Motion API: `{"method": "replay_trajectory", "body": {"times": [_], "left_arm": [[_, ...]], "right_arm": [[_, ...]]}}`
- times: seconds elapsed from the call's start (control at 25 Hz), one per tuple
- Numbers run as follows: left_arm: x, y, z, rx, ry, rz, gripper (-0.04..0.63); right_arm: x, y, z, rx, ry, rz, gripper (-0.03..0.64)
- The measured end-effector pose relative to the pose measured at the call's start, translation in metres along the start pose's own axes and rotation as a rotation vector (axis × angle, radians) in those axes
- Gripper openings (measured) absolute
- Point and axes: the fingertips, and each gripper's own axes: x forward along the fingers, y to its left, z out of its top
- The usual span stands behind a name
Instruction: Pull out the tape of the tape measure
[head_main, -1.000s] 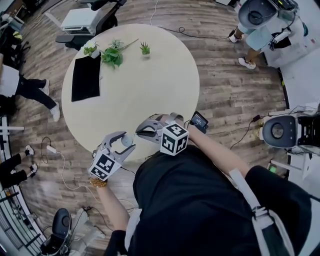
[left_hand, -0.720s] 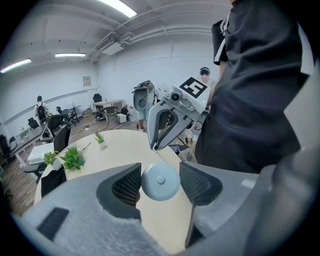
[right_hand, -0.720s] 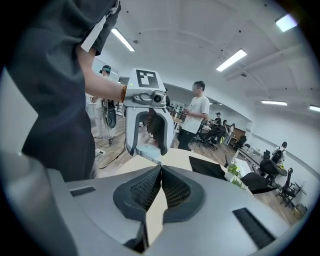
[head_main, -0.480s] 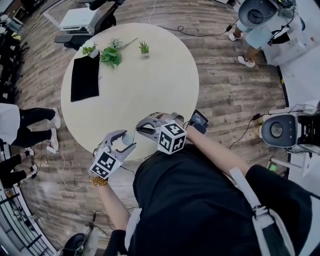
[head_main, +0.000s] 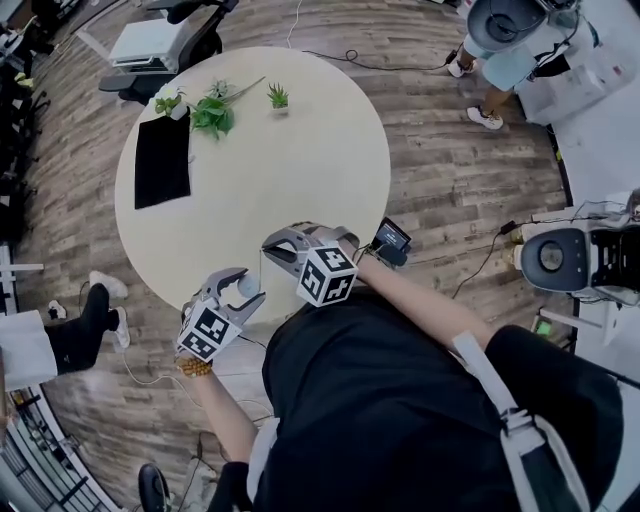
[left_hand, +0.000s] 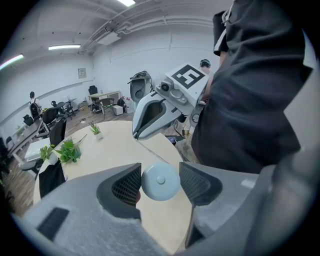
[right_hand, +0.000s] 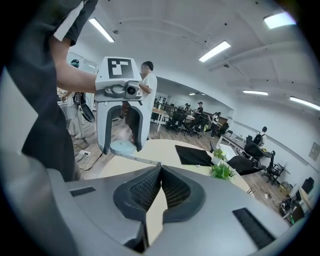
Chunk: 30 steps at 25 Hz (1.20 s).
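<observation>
A round pale blue tape measure (head_main: 247, 288) sits pinched between the pads of my left gripper (head_main: 245, 290) over the near edge of the round table (head_main: 300, 170). In the left gripper view the tape measure (left_hand: 160, 181) fills the gap between the pads. My right gripper (head_main: 266, 248) hovers just beyond it, shut on the tape's end. A short stretch of thin tape (right_hand: 134, 158) runs from the case (right_hand: 121, 146) in the left gripper (right_hand: 121, 145) to the closed tips of the right gripper (right_hand: 159, 166). The right gripper (left_hand: 138, 134) also shows above the case in the left gripper view.
A black cloth (head_main: 162, 160) lies at the table's far left, with leafy plants (head_main: 208, 112) and a small potted plant (head_main: 277, 97) beside it. A black device (head_main: 392, 238) sits by my right wrist. An office chair (head_main: 150, 45) and people stand around the table.
The right gripper has drawn a little away from the left one, and a short length of tape now shows between them. The person at the left has walked on.
</observation>
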Motion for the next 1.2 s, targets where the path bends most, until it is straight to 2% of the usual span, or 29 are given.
{"method": "replay_trajectory", "body": {"times": [0.24,0.76,1.2], "left_arm": [[0.002,0.0,0.0,-0.008,0.002,0.001,0.252],[0.006,0.002,0.013,-0.002,-0.015,-0.01,0.25],[0.015,-0.013,-0.013,-0.017,0.062,-0.06,0.251]], "right_arm": [[-0.005,-0.018,-0.009,0.052,0.022,-0.055,0.003],[-0.005,-0.028,-0.025,0.173,0.071,-0.132,0.003],[-0.013,-0.052,-0.043,0.225,0.107,-0.218,0.003]]}}
